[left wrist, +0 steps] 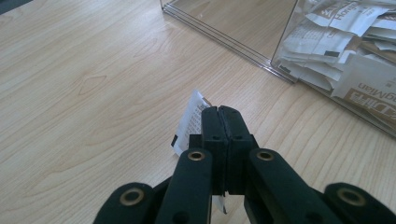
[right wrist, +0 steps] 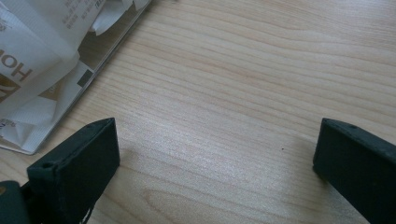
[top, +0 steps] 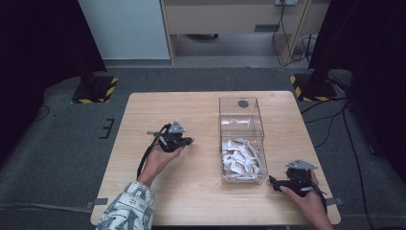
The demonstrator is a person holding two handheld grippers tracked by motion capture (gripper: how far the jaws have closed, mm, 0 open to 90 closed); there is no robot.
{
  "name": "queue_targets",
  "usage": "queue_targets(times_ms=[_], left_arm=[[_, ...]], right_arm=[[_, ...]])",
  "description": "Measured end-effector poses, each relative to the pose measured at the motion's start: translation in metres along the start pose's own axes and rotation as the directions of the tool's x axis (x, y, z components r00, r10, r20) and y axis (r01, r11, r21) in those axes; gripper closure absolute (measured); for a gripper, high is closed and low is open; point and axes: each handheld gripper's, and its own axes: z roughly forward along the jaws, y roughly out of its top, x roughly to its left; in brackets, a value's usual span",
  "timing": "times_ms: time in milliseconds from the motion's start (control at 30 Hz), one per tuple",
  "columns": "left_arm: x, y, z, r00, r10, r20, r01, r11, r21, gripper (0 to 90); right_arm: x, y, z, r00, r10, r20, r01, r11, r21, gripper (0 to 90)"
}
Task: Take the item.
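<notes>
A clear plastic box (top: pixel 242 139) stands on the wooden table (top: pixel 143 115), its near half heaped with several white paper packets (top: pixel 242 160). My left gripper (top: pixel 187 141) hovers left of the box, shut on one white packet (left wrist: pixel 190 122) that sticks out past its black fingertips (left wrist: pixel 223 119). The same box (left wrist: pixel 280 51) and its packets (left wrist: pixel 355 51) fill the upper right of the left gripper view. My right gripper (top: pixel 274 181) rests low by the box's near right corner, its jaws wide apart over bare wood, nothing between them. Packets (right wrist: pixel 32 65) show at the left of the right gripper view.
The far half of the box holds few packets. A dark round mark (top: pixel 243 103) lies at the box's far end. Black stands with yellow-striped bases (top: pixel 95 88) (top: pixel 313 86) sit on the floor beyond both far table corners.
</notes>
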Motion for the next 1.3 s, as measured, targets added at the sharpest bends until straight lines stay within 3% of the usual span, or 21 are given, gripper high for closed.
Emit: queue_targets(times_ms=[233, 733, 1200, 1300], left_arm=[[0.006, 0.001, 0.0, 0.9997, -0.02, -0.011, 0.019, 0.9993, -0.032, 89.3], [0.022, -0.008, 0.011, 0.9974, -0.043, -0.059, 0.042, 0.9991, -0.008, 89.0], [0.018, -0.015, 0.025, 0.9969, -0.045, -0.064, 0.046, 0.9988, 0.016, 86.0], [0.02, -0.017, 0.025, 0.9963, -0.063, -0.058, 0.064, 0.998, 0.004, 84.8]], right_arm=[[0.0, 0.0, 0.0, 1.0, 0.001, -0.001, -0.001, 1.0, 0.0, 0.8], [0.0, 0.0, 0.0, 1.0, 0.001, -0.001, -0.001, 1.0, 0.0, 0.8], [0.0, 0.0, 0.0, 1.0, 0.001, -0.001, -0.001, 1.0, 0.0, 0.8], [0.0, 0.0, 0.0, 1.0, 0.0, 0.0, 0.0, 1.0, 0.0, 0.8]])
